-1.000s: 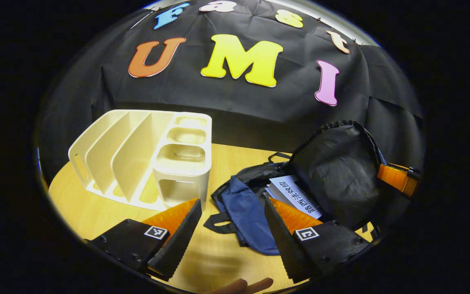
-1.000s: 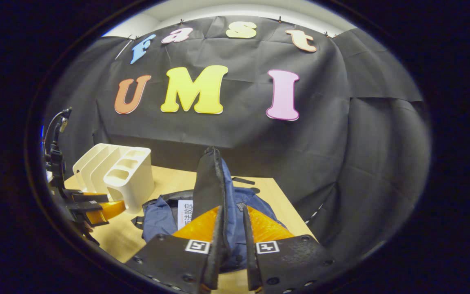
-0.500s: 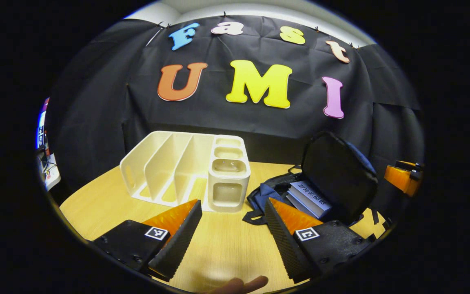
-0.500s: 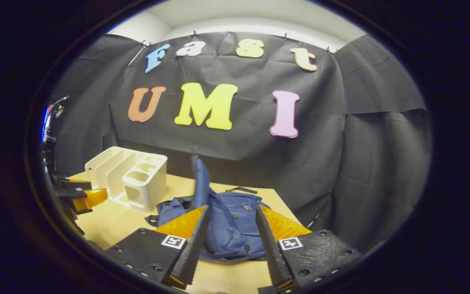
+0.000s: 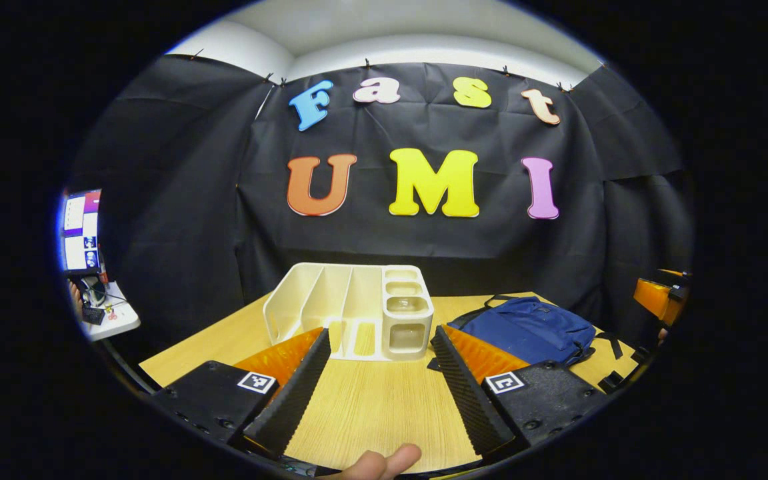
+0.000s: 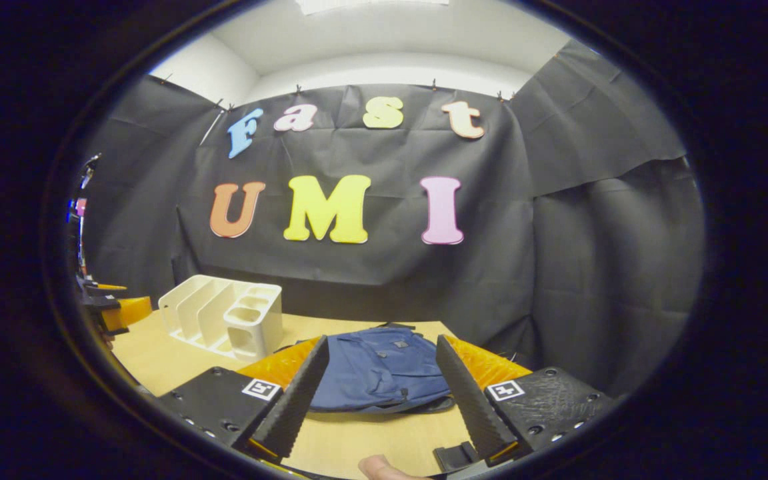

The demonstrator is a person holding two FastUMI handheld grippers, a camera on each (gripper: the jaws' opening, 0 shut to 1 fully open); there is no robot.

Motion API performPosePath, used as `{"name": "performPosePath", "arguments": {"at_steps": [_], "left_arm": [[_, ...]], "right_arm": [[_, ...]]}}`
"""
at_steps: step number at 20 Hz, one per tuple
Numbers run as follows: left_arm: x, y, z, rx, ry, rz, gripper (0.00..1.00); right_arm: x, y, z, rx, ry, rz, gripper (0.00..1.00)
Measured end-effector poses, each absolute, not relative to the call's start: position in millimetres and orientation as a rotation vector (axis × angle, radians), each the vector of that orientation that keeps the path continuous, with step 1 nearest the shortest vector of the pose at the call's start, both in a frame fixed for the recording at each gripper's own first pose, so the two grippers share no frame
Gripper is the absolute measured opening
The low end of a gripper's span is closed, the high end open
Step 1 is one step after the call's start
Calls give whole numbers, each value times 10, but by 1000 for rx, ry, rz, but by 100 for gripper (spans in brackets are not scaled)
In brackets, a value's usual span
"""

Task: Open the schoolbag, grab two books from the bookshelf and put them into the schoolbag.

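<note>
Lying flat, schoolbag (image 6: 384, 367) beside bookshelf (image 6: 227, 313).

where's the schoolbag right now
The blue schoolbag lies flat on the wooden table, showing between the fingers in the right gripper view. The white bookshelf stands just to its left there.

Bare counter (image 5: 371, 407) runs between the left tongs (image 5: 379, 377) and the bookshelf (image 5: 357, 310), nothing on it. The bookshelf stands at the back left, slots open upward; the schoolbag (image 6: 381, 367) lies flat just beside it on the right, low. Both tongs gape with only air between the fingers. The right tongs (image 6: 379, 393) hang just before the schoolbag. Booth wall closes off the rear.
</note>
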State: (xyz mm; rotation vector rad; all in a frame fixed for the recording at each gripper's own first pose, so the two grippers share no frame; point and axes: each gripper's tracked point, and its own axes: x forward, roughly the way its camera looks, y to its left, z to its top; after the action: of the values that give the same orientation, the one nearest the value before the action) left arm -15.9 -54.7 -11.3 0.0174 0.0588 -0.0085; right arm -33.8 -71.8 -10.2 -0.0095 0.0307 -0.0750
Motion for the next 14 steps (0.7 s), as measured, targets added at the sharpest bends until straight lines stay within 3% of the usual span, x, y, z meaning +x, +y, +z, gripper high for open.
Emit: {"name": "performPosePath", "arguments": {"at_steps": [7, 9, 14], "left_arm": [[-350, -213, -5, 71, 47, 72, 98], [-307, -171, -19, 49, 57, 68, 98], [-370, 11, -27, 1, 53, 52, 94]], "right_arm": [[-518, -578, -109, -79, 34, -81, 98], [-581, -466, -124, -80, 49, -53, 93], [-650, -444, 18, -94, 9, -55, 98]]}}
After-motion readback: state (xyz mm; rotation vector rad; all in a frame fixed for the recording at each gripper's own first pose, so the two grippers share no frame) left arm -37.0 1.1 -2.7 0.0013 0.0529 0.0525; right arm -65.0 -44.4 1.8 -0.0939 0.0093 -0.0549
